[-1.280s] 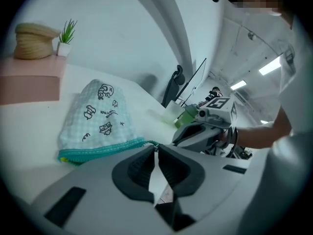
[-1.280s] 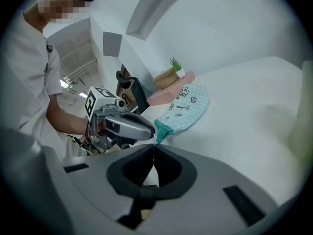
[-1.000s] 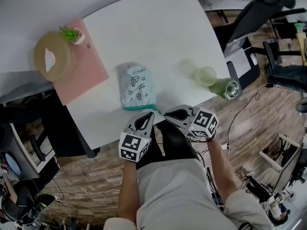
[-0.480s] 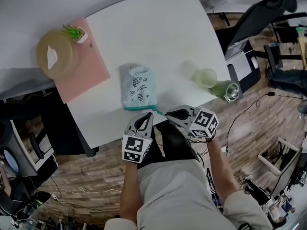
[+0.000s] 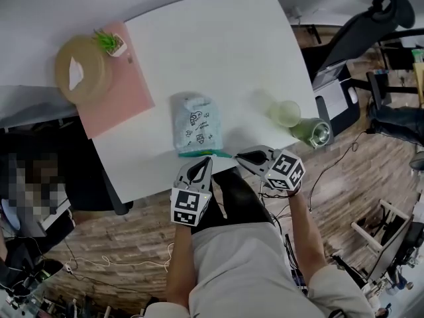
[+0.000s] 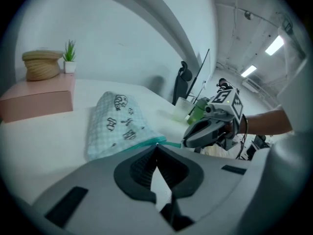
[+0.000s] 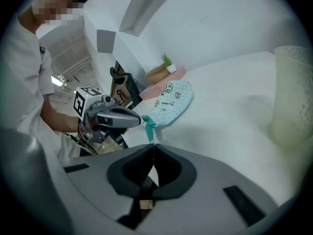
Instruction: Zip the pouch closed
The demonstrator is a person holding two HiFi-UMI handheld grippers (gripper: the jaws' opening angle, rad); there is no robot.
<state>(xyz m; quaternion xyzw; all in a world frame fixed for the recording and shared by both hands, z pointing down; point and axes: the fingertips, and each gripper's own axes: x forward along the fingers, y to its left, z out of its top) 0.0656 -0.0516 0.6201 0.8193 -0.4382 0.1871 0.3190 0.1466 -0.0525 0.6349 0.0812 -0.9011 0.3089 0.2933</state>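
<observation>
Pouch: the pale checked pouch (image 5: 197, 123) lies flat at the centre of the frame, its teal zip edge (image 5: 197, 153) along the tabletop's near edge.
Left gripper: the left gripper (image 5: 208, 159) has its jaws together, pinched on the near edge of the pouch by the zip.
Right gripper: the right gripper (image 5: 238, 156) has its jaws together on the teal zip pull (image 7: 148, 126), which reaches out past the pouch's right corner.
Just changed: the right gripper has drawn a little toward the right of the frame, and the pull now stretches taut. The left gripper has held its spot.
Meaning: the slider looks at or near the end of its run. Whether the teeth are fully shut I cannot tell.
Around: a pale cup (image 5: 286, 113) and a green bottle (image 5: 313, 131) stand at right, well apart from the pouch. A pink box (image 5: 122, 91), a woven basket (image 5: 79, 68) and a small plant (image 5: 111, 43) sit at upper left.
In the way: nothing lies on the bare tabletop (image 5: 218, 58) beside the zip; only the near edge is close.
</observation>
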